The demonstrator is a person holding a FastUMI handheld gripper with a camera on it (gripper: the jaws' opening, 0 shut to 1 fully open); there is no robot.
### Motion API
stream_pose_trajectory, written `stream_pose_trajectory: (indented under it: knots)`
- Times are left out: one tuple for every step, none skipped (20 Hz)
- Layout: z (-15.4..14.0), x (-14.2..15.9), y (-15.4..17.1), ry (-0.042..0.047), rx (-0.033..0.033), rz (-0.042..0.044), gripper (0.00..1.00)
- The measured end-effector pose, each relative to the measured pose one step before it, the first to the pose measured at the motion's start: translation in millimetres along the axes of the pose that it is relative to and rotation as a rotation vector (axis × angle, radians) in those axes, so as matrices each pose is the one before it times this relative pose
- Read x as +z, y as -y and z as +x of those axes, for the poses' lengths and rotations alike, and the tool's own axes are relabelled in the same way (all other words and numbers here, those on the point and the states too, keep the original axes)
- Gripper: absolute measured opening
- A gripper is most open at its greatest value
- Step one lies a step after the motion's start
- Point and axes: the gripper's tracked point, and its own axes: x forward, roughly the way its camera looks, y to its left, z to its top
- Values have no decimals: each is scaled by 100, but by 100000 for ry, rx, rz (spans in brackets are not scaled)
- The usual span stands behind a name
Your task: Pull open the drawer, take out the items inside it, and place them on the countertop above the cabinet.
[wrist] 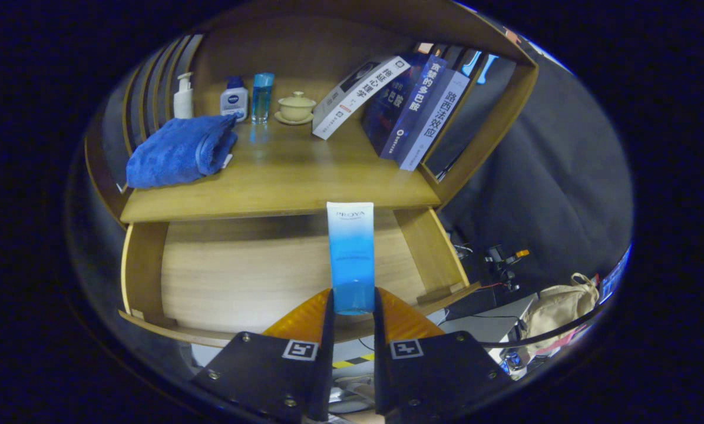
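Note:
My gripper is shut on a white-and-blue cosmetic tube, holding it by its blue lower end so it stands upright between the fingers. The tube hangs over the pulled-out wooden drawer, whose pale bottom shows bare on both sides of it. The tube's white top reaches the front edge of the wooden countertop just beyond.
A folded blue towel lies on the countertop's left. At the back stand a white pump bottle, a small white bottle, a blue bottle and a cream lidded cup. Leaning books fill the right side. A beige bag sits low right.

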Motion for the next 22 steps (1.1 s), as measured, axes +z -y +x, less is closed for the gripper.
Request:
stream_pose_trajectory:
  knots:
    - [-387,379,-11,1133,124,538,30]
    - [-265,415,-88,1233,285,492,30]
    - [-180,570,-207,1099,726,223,30]
    - [62,586,-295,915,1135,-115,30]
    - [127,644,-351,821,1089,58,30]
    - [367,716,-417,935,1647,154,30]
    - [404,831,-603,980,2236,423,30]
    - [709,815,-679,1049,2347,326,30]
    - [780,822,-625,313,2064,148,30]
    - [714,465,-272,-560,1332,144,30]
    - [861,613,-453,-590,1514,106,30]
    - [957,444,-362,-516,1382,642,30]
    - [1021,494,-502,-1117,1736,1085,30]
    - [1030,271,-388,-924,1695,498,30]
    - [907,326,-322,-1048,1347,450,30]
    - [754,255,-124,-584,1102,359,30]
    - [616,354,-285,-223,1342,412,30]
    - [468,217,-127,-360,944,456,30]
    - [530,247,-35,-225,670,284,30]
    - [426,197,-81,-70,849,315,30]
    - [444,191,-217,232,1006,131,30]
    - [503,4,-166,42,1013,-388,30]
